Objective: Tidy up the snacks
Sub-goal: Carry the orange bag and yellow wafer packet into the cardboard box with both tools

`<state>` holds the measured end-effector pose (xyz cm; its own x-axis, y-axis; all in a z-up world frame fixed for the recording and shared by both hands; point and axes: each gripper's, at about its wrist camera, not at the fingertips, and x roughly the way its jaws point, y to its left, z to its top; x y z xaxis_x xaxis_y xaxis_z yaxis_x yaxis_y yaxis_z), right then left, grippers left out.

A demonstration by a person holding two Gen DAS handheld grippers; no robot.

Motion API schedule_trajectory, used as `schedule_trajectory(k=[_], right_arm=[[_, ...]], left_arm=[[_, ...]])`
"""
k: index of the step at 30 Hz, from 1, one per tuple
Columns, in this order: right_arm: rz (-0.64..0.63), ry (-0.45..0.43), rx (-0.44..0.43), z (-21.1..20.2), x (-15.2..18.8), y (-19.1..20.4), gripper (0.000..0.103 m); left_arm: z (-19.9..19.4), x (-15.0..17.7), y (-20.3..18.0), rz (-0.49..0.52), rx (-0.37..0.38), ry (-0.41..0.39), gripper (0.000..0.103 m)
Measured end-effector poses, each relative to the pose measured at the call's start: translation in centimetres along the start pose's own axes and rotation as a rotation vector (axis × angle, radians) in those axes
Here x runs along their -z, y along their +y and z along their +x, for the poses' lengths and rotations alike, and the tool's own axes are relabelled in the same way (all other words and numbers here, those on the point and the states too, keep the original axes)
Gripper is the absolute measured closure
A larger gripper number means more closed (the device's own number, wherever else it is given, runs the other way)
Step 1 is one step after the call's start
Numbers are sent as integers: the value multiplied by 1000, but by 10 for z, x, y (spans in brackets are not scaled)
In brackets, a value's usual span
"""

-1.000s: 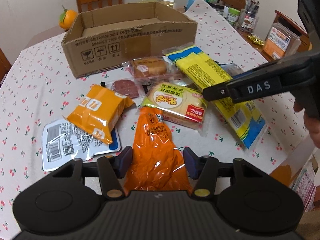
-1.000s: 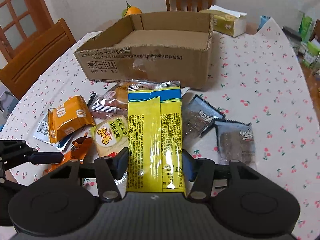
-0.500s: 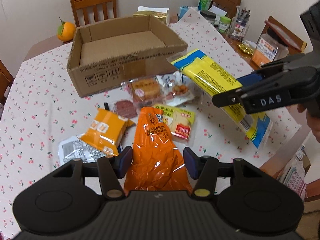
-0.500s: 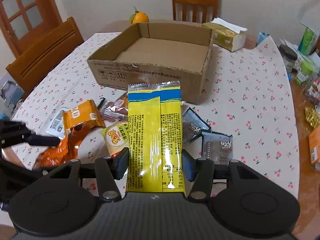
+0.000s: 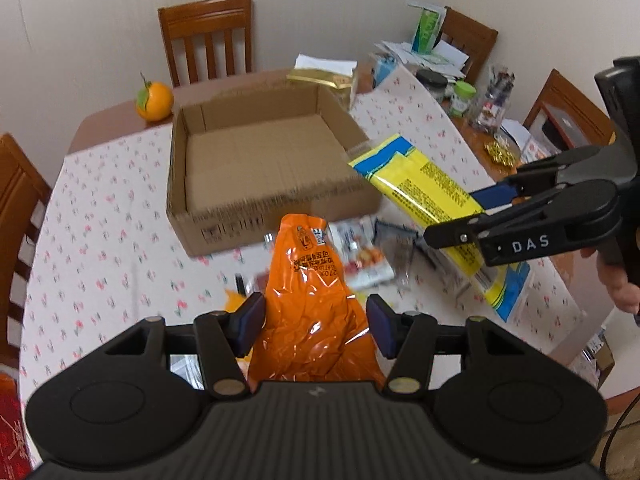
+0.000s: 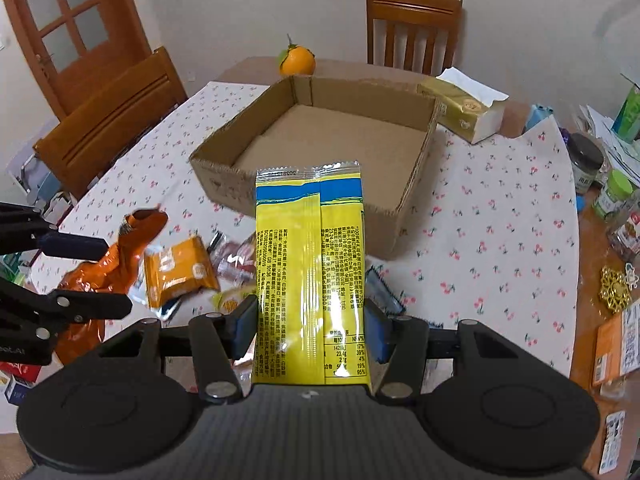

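My left gripper point(image 5: 316, 326) is shut on an orange snack bag point(image 5: 314, 304) and holds it above the table, just short of the open, empty cardboard box point(image 5: 264, 160). My right gripper point(image 6: 310, 330) is shut on a long yellow and blue snack packet point(image 6: 310, 272), held up in front of the box point(image 6: 332, 140). The right gripper with its packet point(image 5: 424, 188) shows at the right of the left wrist view. The left gripper and orange bag point(image 6: 108, 268) show at the left of the right wrist view. Several small snack packs point(image 6: 180, 272) lie on the tablecloth before the box.
An orange point(image 6: 297, 60) and a tissue box point(image 6: 464, 110) stand behind the cardboard box. Jars and clutter point(image 6: 600, 184) line the right side of the table. Wooden chairs point(image 6: 412, 28) stand around the table, and a door point(image 6: 72, 28) is at the far left.
Both grippers have risen with their packets and moved toward the box; the table looks farther below, and the box interior is now in full view.
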<state>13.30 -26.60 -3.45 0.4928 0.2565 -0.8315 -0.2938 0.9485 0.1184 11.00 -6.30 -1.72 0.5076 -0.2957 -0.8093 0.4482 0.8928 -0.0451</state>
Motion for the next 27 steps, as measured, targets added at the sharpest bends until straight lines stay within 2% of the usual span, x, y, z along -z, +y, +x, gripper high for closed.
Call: schedule_trajectory(k=[10, 16, 27], right_arm=[[73, -34, 41, 13, -48, -4, 44], [120, -59, 75, 35, -83, -9, 44], [210, -44, 126, 94, -131, -30, 44]], left_arm=[[22, -56, 28, 62, 33, -50, 48], [46, -93, 52, 44, 29, -66, 48], [98, -140, 86, 8, -30, -67, 48]])
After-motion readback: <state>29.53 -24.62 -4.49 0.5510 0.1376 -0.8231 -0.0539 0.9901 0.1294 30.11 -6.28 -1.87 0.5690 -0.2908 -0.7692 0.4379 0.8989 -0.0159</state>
